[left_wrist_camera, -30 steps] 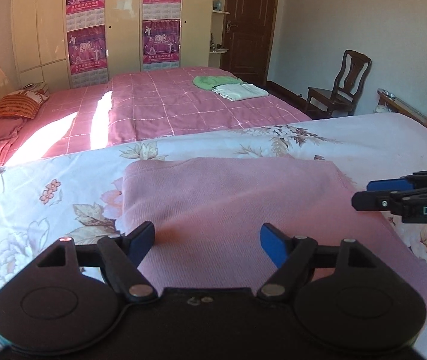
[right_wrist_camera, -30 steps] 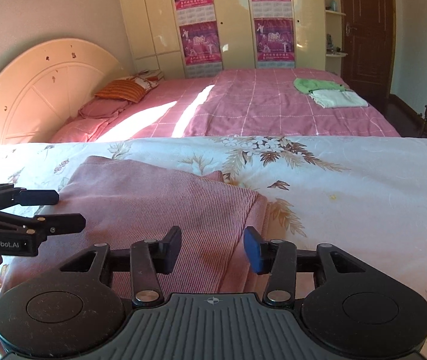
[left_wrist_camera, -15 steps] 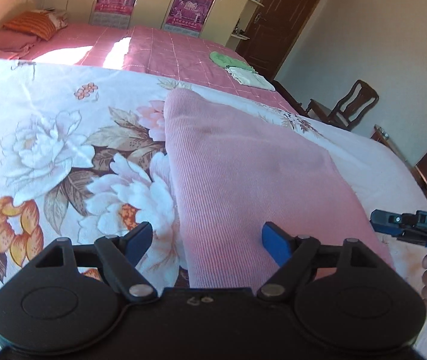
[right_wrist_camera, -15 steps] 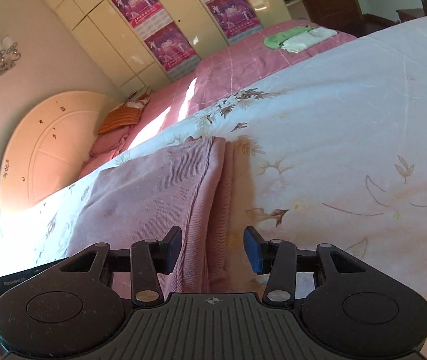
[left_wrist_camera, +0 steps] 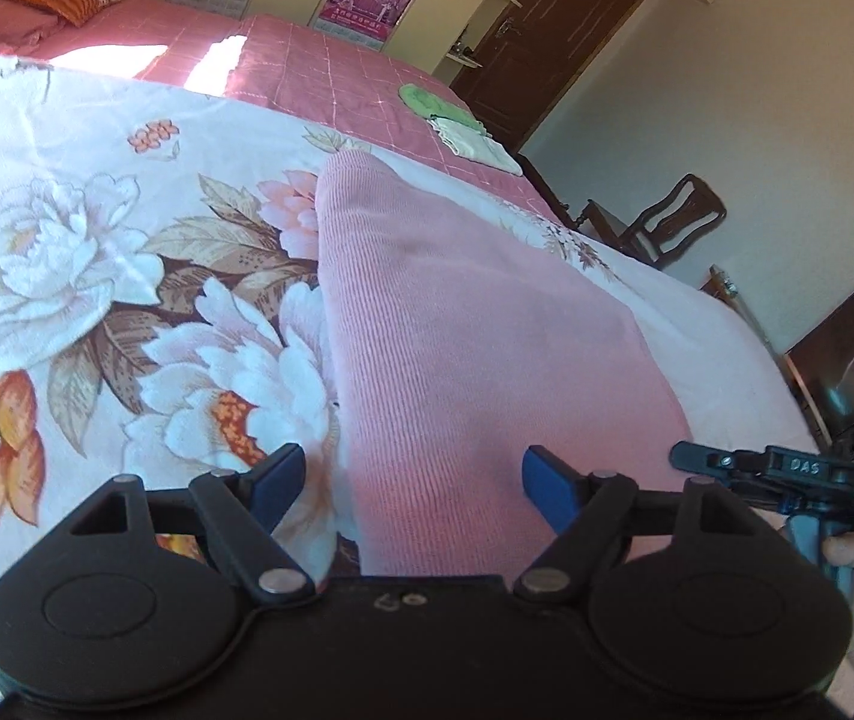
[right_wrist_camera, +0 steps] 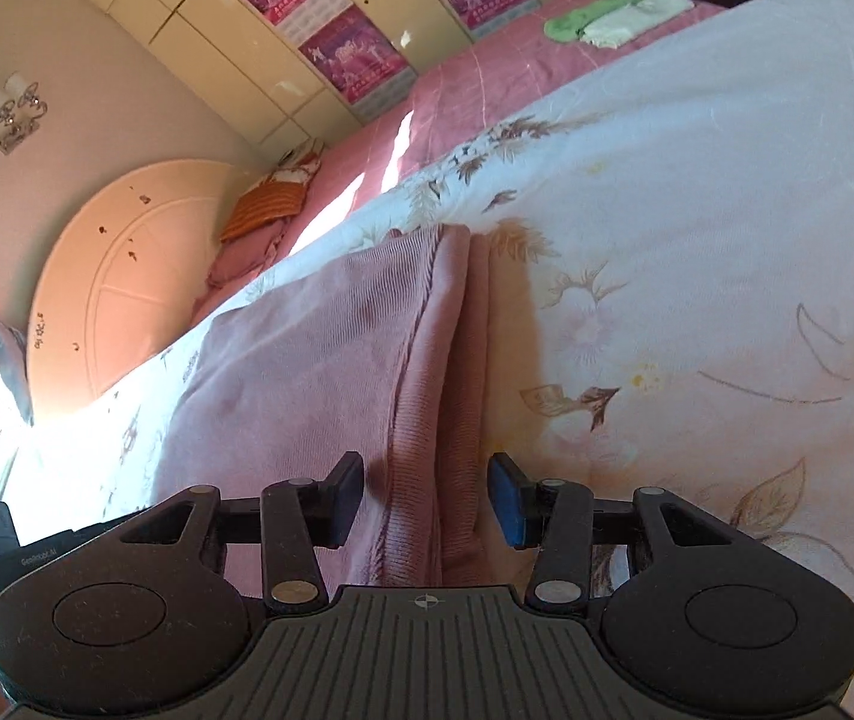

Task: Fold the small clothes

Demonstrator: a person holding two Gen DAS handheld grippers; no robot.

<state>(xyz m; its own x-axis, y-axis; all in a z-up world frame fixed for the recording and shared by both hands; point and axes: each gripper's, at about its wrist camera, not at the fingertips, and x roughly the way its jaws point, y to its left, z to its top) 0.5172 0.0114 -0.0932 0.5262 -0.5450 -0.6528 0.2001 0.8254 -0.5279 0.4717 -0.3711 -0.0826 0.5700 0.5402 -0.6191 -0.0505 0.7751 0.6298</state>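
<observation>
Garment [left_wrist_camera: 475, 348], a pink ribbed knit, lies flat on the floral bedspread [left_wrist_camera: 96, 252], already folded into a long strip near the bed's near edge. Compared with a second ago, I've tipped both grippers down and swung them toward its two side edges. My left gripper [left_wrist_camera: 413, 480] now straddles the left edge and my right gripper [right_wrist_camera: 425, 495] the layered right edge, jaws apart on both, gripping nothing. Looks like I'm lined up to pinch both edges for the next fold.
</observation>
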